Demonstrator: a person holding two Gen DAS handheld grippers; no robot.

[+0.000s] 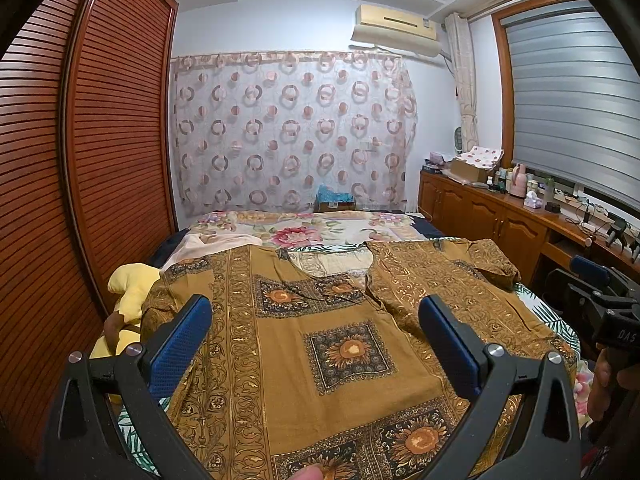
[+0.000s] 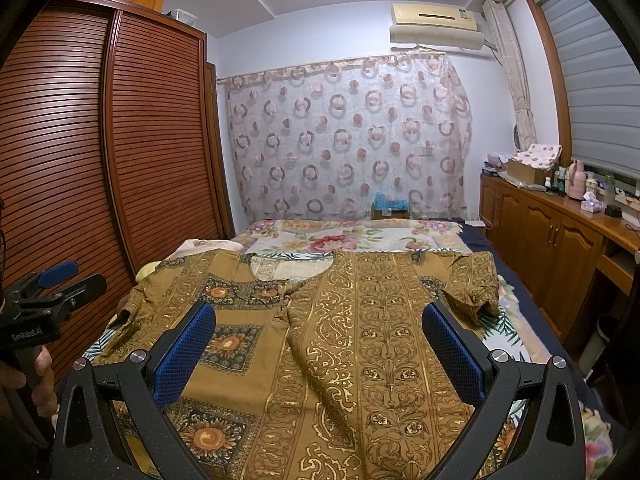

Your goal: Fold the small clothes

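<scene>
1. Fingers of my left gripper (image 1: 315, 334) are spread wide with nothing between them, hovering above the brown patterned shirt (image 1: 320, 344) — its blue pads (image 1: 180, 350) frame the sunflower panel.
2. My right gripper (image 2: 319, 343) is likewise wide apart and empty, held over the shirt's right half, pointing toward the collar.
3. Each gripper shows at the edge of the other's view, side by side and well apart.
4. That shirt lies spread flat on the bed (image 2: 360, 240), collar away from me, one front panel folded across the middle, the right sleeve (image 2: 476, 284) bunched near the bed's edge.
5. Left of the bed stands a slatted wardrobe (image 1: 100, 140); right, a wooden counter (image 2: 560, 216) — bare floral bedding lies beyond the collar.
</scene>
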